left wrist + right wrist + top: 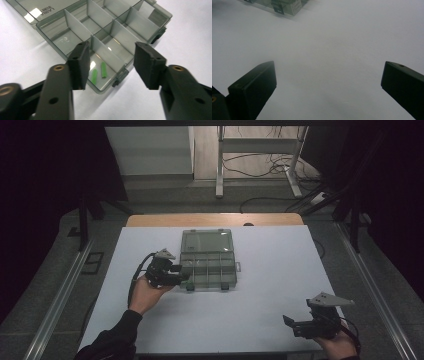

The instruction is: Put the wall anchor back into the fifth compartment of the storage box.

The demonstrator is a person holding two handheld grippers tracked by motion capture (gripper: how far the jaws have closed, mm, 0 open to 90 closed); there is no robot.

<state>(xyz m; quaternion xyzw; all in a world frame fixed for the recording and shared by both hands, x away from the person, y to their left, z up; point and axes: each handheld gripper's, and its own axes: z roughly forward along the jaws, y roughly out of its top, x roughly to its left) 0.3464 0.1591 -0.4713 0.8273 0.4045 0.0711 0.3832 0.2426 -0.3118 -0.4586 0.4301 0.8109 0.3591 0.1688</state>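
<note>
- Left gripper (111,58) hovers over the near corner of the clear grey plastic compartment box (82,27), jaws apart with nothing between them.
- Two small green plastic cylinders (99,73) lie in the corner compartment just beyond and below its fingertips.
- Right gripper (328,82), jaws wide apart, hangs over the bare white tabletop (332,40), with the box well ahead of it.
</note>
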